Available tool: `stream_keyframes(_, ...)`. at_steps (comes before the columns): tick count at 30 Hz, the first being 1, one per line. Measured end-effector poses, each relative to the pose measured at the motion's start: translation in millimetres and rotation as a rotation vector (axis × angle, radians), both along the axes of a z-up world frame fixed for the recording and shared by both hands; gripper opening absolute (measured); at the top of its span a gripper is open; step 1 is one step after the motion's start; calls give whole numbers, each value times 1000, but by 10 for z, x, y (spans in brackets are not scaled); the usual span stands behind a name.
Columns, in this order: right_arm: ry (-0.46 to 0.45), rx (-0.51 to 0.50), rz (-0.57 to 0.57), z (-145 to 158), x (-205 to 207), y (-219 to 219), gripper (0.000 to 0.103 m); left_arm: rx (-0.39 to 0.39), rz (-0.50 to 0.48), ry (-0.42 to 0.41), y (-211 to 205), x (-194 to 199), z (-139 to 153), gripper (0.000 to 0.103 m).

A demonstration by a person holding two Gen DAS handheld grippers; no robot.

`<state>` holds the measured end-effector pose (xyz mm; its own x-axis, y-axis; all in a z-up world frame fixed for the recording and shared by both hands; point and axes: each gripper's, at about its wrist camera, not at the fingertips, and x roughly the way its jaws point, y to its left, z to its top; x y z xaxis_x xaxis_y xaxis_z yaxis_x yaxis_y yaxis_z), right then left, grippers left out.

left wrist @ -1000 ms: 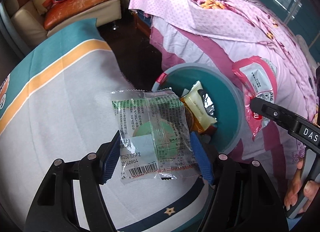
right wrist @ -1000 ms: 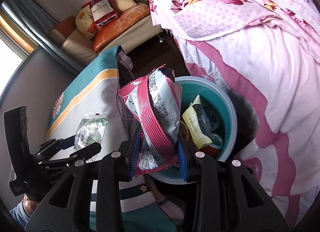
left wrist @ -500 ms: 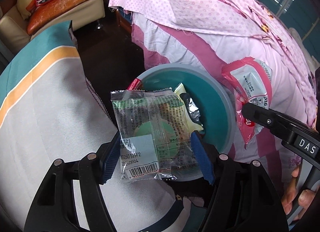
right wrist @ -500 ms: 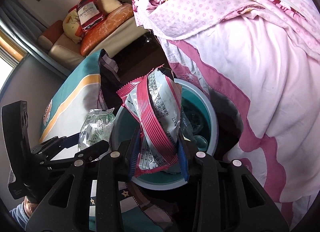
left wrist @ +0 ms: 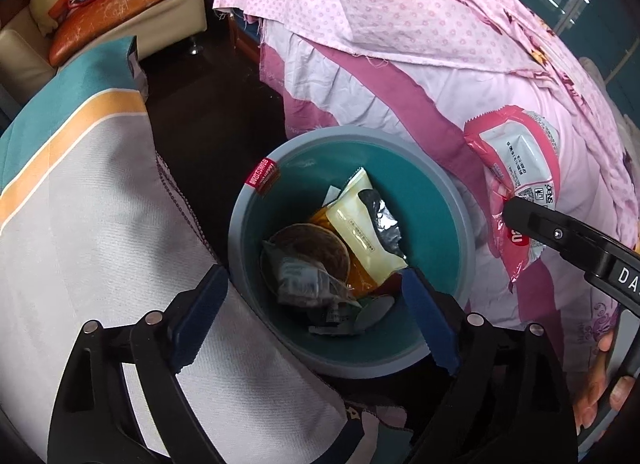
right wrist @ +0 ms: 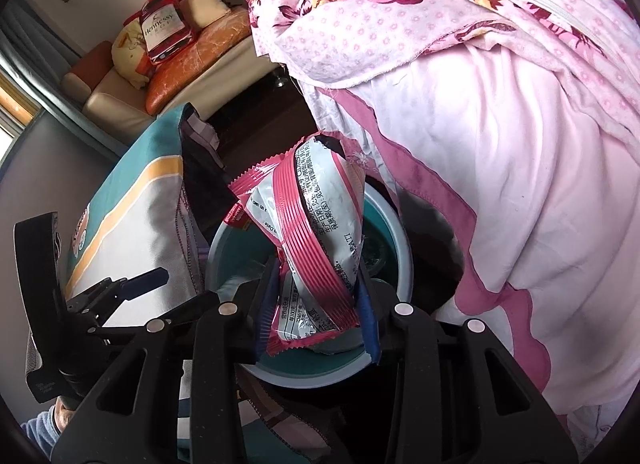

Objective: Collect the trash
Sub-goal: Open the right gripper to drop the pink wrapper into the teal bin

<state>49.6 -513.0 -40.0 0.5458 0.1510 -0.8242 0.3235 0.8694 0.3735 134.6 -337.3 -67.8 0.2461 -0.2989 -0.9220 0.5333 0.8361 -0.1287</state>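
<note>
1. My right tool [right wrist: 320, 304] fills the lower half of its own view, so the pink-and-silver wrapper [right wrist: 316, 240] it pinches hides most of the bin [right wrist: 402, 260] behind it; only the bin's grey rim and a strip of teal wall show
2. In my left view the right tool is cut off at the frame's edge, and the same wrapper [left wrist: 516, 168] hangs from its tip against the pink bed cover [left wrist: 400, 76]
3. The heap in the bin [left wrist: 360, 360] is jumbled: I can pick out a yellow packet [left wrist: 360, 232] and a brown round lid [left wrist: 316, 248], but the crumpled clear wrapper [left wrist: 296, 280] and the scraps under it are hard to read
4. My left tool [left wrist: 316, 296] is spreading its jaws wide and has nothing between the blue pads; the bin's opening and the trash in it lie straight beyond the gap
5. The striped cloth [left wrist: 80, 224] covers whatever is left of the bin
</note>
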Motion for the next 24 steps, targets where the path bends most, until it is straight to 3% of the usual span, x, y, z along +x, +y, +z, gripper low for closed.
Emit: stream_keyframes(24,45,-68,104,56,244,524,39,-29,156,-45,780,-14,206,98)
